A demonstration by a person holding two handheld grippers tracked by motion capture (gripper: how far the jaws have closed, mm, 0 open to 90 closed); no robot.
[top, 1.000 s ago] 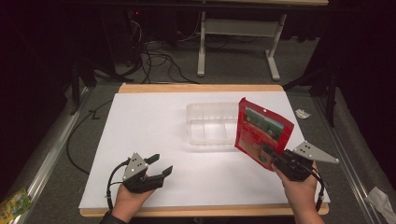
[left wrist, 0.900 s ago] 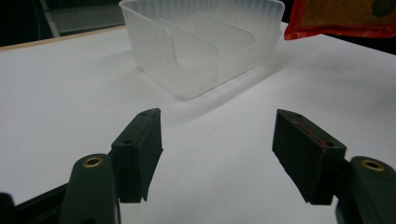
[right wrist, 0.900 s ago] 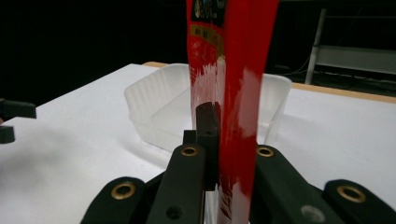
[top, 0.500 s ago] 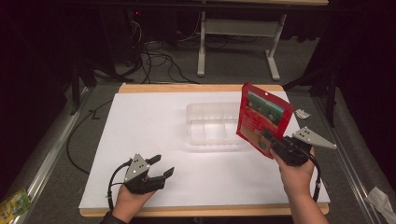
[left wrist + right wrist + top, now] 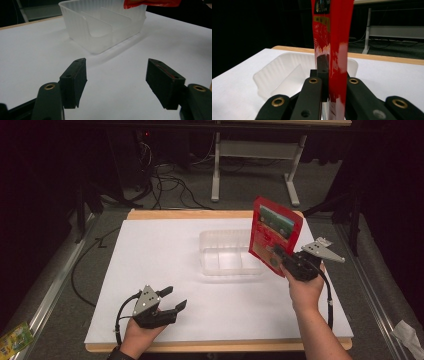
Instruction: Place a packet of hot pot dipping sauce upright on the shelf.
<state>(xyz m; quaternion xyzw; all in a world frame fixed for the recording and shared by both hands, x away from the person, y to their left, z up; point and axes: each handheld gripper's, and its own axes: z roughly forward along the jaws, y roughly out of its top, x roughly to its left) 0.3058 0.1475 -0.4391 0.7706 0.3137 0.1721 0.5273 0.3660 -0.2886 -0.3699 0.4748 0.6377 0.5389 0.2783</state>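
I carry the red packet (image 5: 274,236) toward the clear tray (image 5: 227,252).
My right gripper (image 5: 281,258) clamps it upright, tray just ahead; next I lower it in. My left gripper (image 5: 172,299) rests released.

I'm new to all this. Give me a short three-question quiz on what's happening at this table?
1. True or false: the right tongs are clamped on the red packet.
2. The left tongs are: A) open, holding nothing B) shut on the clear tray.
3. Fill in: the packet is held upright over the right end of the ____.

Key: 1 true; 2 A; 3 clear tray.
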